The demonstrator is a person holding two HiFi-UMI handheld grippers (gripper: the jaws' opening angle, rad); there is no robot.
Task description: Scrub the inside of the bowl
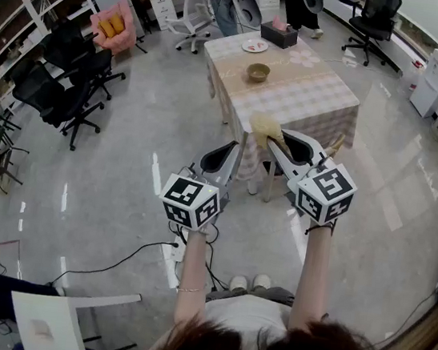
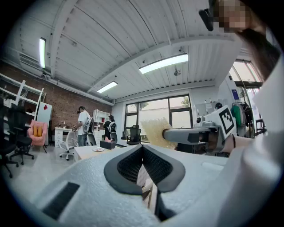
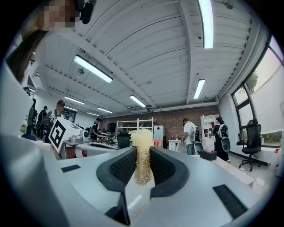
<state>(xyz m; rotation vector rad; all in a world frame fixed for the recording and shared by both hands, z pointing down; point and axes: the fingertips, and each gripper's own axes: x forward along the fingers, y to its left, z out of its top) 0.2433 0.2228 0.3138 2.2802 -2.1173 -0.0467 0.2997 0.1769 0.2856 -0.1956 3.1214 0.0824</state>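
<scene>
Fibrous pale-yellow scrubber [image 3: 143, 137] pinched in the right hand-held gripper [image 3: 142, 153]; left hand-held gripper [image 2: 142, 148] closed, empty.

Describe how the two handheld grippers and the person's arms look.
The left gripper and right gripper are pale grey shells with black ribbed pads lining V-shaped jaws. Each carries a white cube with black square markers. Forearms are unsleeved; a thin bracelet circles the left wrist.

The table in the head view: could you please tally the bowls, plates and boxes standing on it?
Bowl: 1
Plate: 1
Tissue box: 1
Total: 3
</scene>
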